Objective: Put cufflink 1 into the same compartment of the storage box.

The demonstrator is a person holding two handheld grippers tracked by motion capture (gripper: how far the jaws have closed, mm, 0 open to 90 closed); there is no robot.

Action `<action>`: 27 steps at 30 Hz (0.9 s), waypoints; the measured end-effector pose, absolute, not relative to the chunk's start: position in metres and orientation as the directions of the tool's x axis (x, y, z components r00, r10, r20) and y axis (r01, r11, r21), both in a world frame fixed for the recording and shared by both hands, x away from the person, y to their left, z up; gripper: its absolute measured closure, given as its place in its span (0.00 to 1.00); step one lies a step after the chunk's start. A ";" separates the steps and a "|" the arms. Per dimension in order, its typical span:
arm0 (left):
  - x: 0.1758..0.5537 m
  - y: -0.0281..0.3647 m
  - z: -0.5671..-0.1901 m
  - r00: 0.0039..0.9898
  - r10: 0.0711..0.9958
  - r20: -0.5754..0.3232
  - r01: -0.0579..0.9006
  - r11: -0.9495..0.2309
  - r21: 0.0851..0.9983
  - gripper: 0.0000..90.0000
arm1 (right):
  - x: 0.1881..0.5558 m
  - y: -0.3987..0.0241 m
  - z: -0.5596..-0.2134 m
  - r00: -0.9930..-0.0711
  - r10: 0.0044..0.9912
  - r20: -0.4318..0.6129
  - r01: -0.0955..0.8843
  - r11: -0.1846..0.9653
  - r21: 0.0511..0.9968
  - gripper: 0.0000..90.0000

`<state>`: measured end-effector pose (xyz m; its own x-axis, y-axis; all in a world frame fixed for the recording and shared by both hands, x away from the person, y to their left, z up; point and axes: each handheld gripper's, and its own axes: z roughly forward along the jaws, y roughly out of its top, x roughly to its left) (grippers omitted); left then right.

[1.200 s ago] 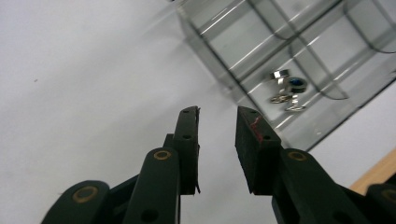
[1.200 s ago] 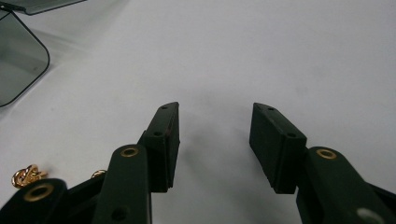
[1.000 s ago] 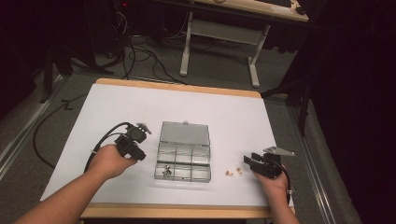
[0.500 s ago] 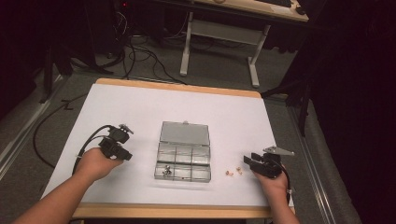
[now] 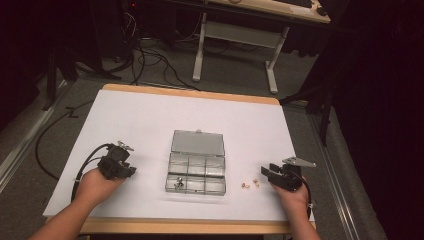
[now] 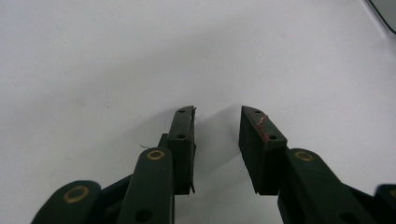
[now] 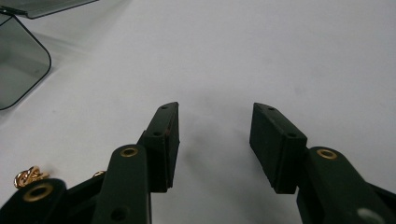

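Tiny brass pieces (image 5: 250, 183) (shape unclear), organiser box (image 7: 18, 70) cut off at edge

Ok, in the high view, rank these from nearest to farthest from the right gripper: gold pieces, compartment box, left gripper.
1. gold pieces, on the table just left of the right gripper.
2. compartment box, open at mid-table.
3. left gripper, beyond the box, at the left.

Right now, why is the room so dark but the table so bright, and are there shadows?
High view: light falls on the white table sheet, the floor around stays dim, and the clear plastic compartment box looks soft. Left gripper view: the black left gripper casts a faint grey shadow ahead. Right gripper view: the small gold metal piece glints at the edge.
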<state>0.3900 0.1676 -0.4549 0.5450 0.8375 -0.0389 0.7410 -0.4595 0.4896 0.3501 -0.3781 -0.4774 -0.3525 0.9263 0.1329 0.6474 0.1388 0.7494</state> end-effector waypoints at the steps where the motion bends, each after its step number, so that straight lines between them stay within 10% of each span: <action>1: 0.389 0.170 -0.456 0.542 0.840 -0.031 0.731 -0.453 0.510 0.74 | 0.350 -0.378 -0.477 -0.352 0.927 0.132 0.646 0.138 0.751 0.59; 27: 0.369 0.199 -0.483 0.499 0.866 0.016 0.524 -0.317 0.791 0.54 | 0.344 -0.362 -0.459 -0.354 0.929 0.111 0.699 0.184 0.691 0.55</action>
<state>0.3688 0.1991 -0.4833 0.4993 0.8663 0.0159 0.5242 -0.3166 0.7906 0.3438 -0.3623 -0.4591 -0.3539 0.9287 0.1113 0.6991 0.1836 0.6910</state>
